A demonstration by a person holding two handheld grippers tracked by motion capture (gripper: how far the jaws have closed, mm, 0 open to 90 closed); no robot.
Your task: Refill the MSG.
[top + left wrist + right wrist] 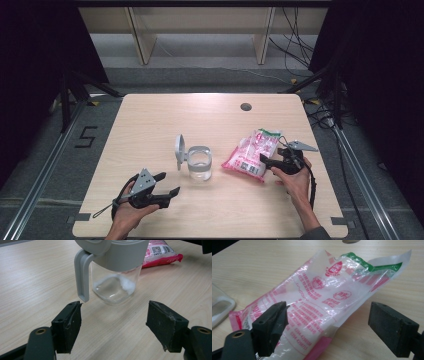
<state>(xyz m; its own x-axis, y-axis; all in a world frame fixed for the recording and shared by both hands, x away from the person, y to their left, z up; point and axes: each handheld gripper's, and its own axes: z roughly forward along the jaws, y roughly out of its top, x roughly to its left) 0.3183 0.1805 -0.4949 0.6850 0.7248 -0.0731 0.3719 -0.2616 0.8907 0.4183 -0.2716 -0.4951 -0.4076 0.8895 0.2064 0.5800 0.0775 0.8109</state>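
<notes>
The pink bag (pixel 252 154) lies flat on the counter (pixel 150 120), its long axis running from the green-edged torn top, farthest from the right gripper (pixel 267 162), down to the pink sealed bottom nearest the jaws. In the right gripper view the bag (pixel 322 305) stretches away between the wide-open jaws, its lower end under the left jaw, and the pads do not press on it. That view makes the red print and white contents plain; the high view gives the bag's slant instead. The left gripper (pixel 167 185) also stands open with nothing held. Just ahead of its jaws stands the glass jar (pixel 115 282), grey lid (pixel 180 150) flipped up, a little white powder inside.
</notes>
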